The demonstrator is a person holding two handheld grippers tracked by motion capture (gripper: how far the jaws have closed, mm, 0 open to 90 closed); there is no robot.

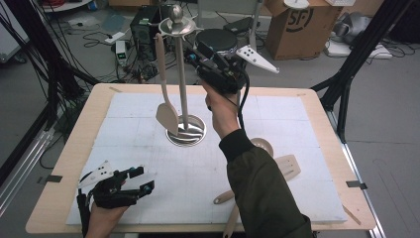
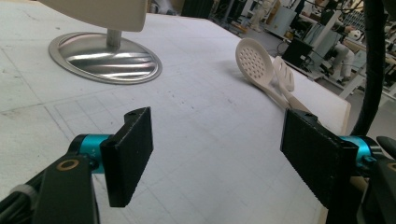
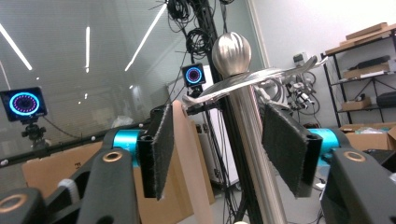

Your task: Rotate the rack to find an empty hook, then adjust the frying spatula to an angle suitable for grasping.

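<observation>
A steel utensil stand [image 1: 182,79] with a ball top [image 3: 231,53] rises from a round base [image 2: 105,58] at the middle of the white mat. A beige spatula [image 1: 167,116] hangs from its hook ring on the left side. My right gripper [image 1: 191,54] is raised beside the top of the stand and is open [image 3: 217,149]. The spatula's handle [image 3: 189,154] and the pole [image 3: 254,154] both stand between its jaws, with the handle close to the left pad. My left gripper [image 1: 143,179] rests at the table's front left, open and empty [image 2: 217,154].
A perforated spoon [image 2: 254,60] and a slotted turner [image 2: 286,77] lie at the mat's right, partly under my right forearm [image 1: 257,183]. The mat covers a wooden table [image 1: 74,148]. Beyond its far edge are a cardboard box [image 1: 302,25], a computer case and cables.
</observation>
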